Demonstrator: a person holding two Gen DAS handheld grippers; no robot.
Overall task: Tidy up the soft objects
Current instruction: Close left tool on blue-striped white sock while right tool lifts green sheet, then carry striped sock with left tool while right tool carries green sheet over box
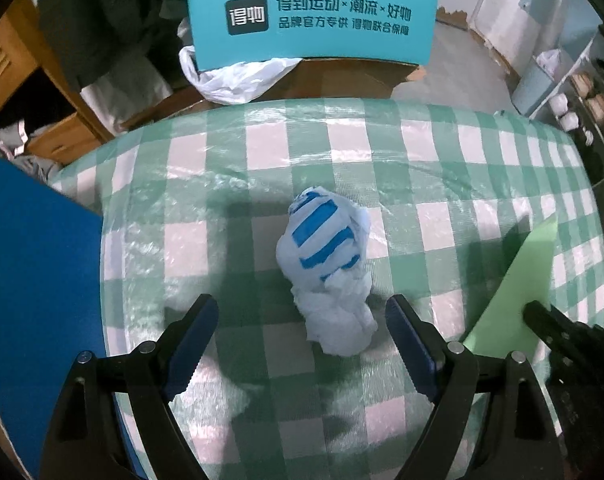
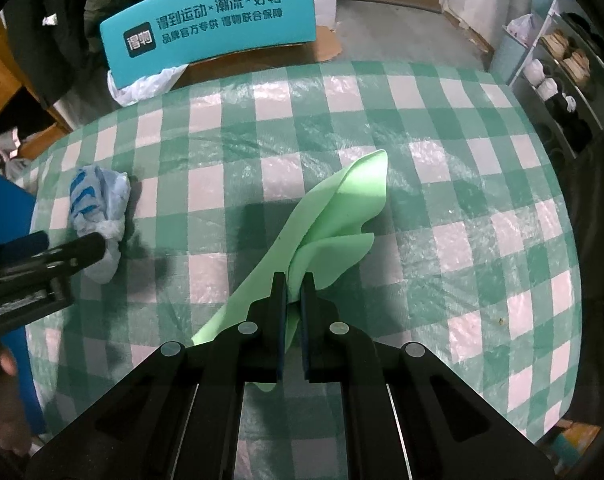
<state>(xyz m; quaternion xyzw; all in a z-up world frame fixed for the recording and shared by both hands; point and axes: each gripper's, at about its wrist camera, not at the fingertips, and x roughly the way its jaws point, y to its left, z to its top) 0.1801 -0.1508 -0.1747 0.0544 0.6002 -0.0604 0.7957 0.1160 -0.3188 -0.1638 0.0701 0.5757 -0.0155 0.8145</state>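
A crumpled white plastic bag with blue stripes (image 1: pixel 328 264) lies on the green-and-white checked table (image 1: pixel 442 184). My left gripper (image 1: pixel 302 312) is open, its jaws on either side of the bag's near end, not touching it. The bag also shows in the right wrist view (image 2: pixel 98 200), with the left gripper (image 2: pixel 68 248) beside it. My right gripper (image 2: pixel 294 284) is shut on a light green soft sheet (image 2: pixel 342 208), which is folded and lifted off the table. The sheet shows at the right in the left wrist view (image 1: pixel 518 280).
A blue bin or board (image 1: pixel 38 272) stands at the table's left edge. A teal printed box (image 1: pixel 314 20) and a white plastic bag (image 1: pixel 230 76) lie beyond the far edge. Shelves with shoes (image 2: pixel 562 56) stand at the right.
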